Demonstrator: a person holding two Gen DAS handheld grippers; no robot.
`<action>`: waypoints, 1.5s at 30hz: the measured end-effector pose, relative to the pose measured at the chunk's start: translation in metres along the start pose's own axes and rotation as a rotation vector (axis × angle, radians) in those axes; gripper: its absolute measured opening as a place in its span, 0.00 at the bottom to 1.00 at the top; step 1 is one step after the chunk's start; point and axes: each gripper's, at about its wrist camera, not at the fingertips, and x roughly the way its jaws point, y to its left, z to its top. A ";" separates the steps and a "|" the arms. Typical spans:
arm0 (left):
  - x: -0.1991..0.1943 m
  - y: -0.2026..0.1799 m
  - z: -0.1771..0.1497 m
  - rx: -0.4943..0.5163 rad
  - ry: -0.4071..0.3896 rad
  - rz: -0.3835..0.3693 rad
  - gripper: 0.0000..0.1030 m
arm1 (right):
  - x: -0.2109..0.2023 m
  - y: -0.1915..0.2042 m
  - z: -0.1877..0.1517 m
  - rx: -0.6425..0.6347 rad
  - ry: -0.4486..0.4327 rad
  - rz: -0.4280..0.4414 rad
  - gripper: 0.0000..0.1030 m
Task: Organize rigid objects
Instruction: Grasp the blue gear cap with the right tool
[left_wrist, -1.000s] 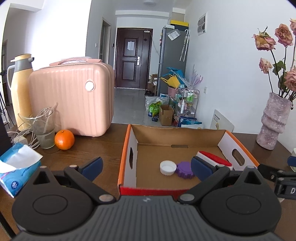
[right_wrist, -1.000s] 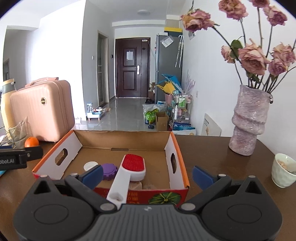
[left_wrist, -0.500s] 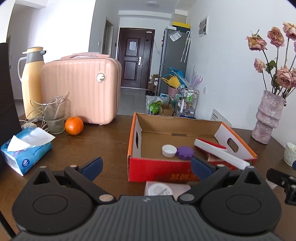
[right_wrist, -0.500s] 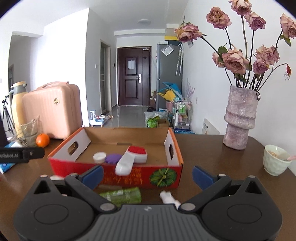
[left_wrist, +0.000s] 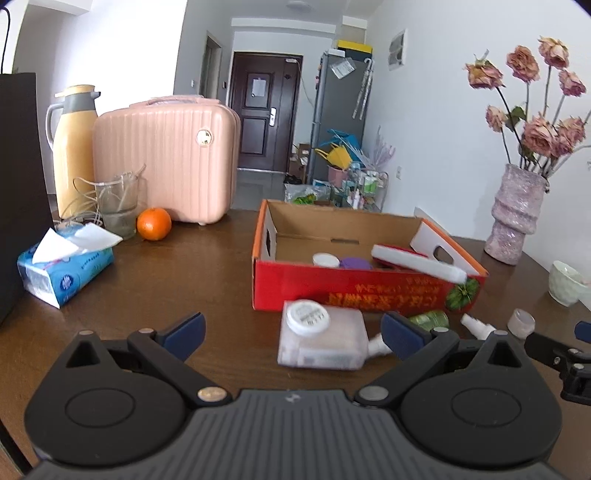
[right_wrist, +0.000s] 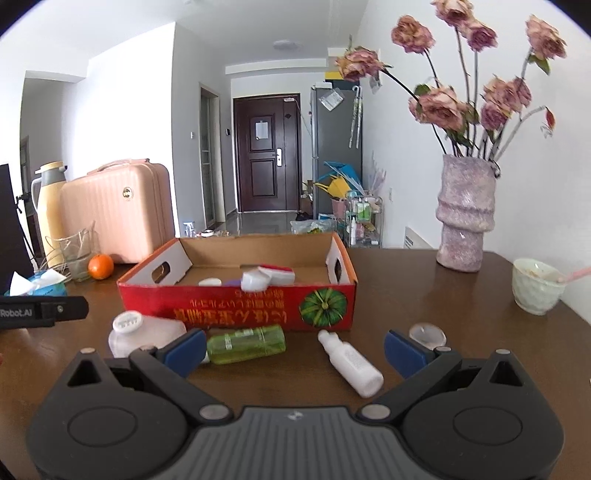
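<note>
A red cardboard box (left_wrist: 354, 291) (right_wrist: 236, 306) holds a white cap (left_wrist: 325, 259), a purple lid (left_wrist: 355, 263) and a red-and-white brush (left_wrist: 417, 260) (right_wrist: 267, 276). In front of it on the table lie a frosted flat bottle with a white cap (left_wrist: 321, 341) (right_wrist: 144, 332), a green bottle (right_wrist: 245, 344) (left_wrist: 430, 319), a white spray bottle (right_wrist: 351, 363) (left_wrist: 478, 325) and a clear small cap (right_wrist: 426, 334) (left_wrist: 521, 323). My left gripper (left_wrist: 291, 332) is open and empty, just short of the frosted bottle. My right gripper (right_wrist: 293, 345) is open and empty, near the green and white bottles.
A pink case (left_wrist: 166, 166), a yellow thermos (left_wrist: 72, 147), a glass with cables (left_wrist: 118, 203), an orange (left_wrist: 154, 229) and a tissue pack (left_wrist: 64, 266) stand at the left. A vase of dried roses (right_wrist: 465, 218) and a white cup (right_wrist: 537, 286) stand at the right.
Both grippers have pulled back from over the box toward the near table edge. The brush now lies in the box, and the bottles in front of it have come into view.
</note>
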 end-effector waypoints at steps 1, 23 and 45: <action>-0.001 -0.001 -0.003 0.005 0.006 -0.005 1.00 | 0.000 -0.002 -0.005 0.004 0.011 -0.004 1.00; 0.001 -0.002 -0.017 0.016 0.068 -0.035 1.00 | 0.051 0.000 -0.043 -0.007 0.240 -0.056 0.67; 0.006 -0.008 -0.020 0.033 0.089 -0.019 1.00 | 0.031 -0.009 -0.038 0.039 0.113 -0.053 0.52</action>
